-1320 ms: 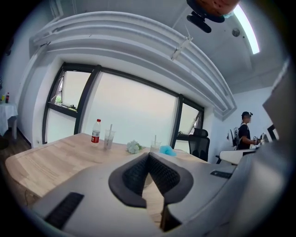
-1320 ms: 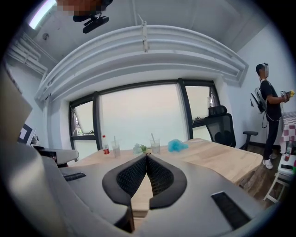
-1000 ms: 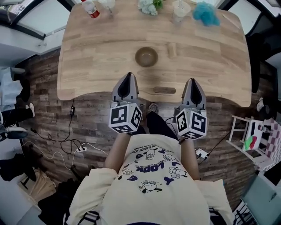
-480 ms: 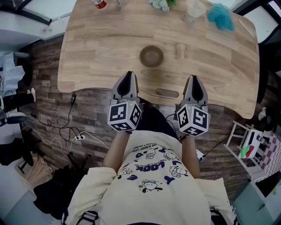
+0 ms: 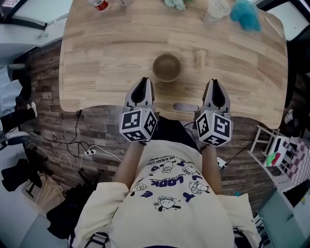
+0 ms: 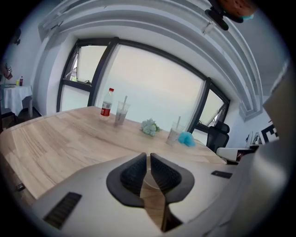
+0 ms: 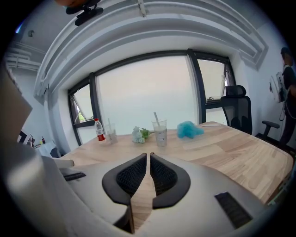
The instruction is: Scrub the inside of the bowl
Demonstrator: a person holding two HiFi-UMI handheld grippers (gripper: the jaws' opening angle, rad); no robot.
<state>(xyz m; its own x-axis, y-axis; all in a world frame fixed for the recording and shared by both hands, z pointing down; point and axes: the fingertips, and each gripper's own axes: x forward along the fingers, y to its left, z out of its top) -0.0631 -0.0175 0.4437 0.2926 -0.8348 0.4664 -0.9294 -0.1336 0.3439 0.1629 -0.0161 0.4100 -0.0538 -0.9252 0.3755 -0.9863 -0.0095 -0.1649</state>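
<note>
Wooden table (image 5: 106, 53) fills the upper part of the head view. Its near edge curves, and both grippers hang right over that edge, ahead of the person's torso. Left gripper (image 5: 142, 81): jaws pressed together, nothing between them. Right gripper (image 5: 214, 82): likewise closed to a thin slit, empty. The bowl (image 5: 167, 67) stands upright about mid-table, somewhat toward the near edge. It is just beyond the left gripper's tips and apart from them, and I see nothing in it. Progress, as I judge it: not begun. Neither gripper carries a scrubbing tool and the bowl is untouched, so fetching a scrubber, steadying the bowl and the scrub itself are all left. The blue fluffy tuft (image 5: 244, 13) near the far right corner may be the scrubber; I can't be sure. Room: broad bare wood left of the bowl and between it and the far edge. Along the far edge stand a straw cup (image 5: 215, 8), a small flower bunch (image 5: 175, 4) and a red-labelled bottle (image 5: 98, 4), all well apart from the bowl. A small wood-coloured thing (image 5: 199, 57), too faint to name, sits just right of the bowl; I mind it on any right-side reach.
</note>
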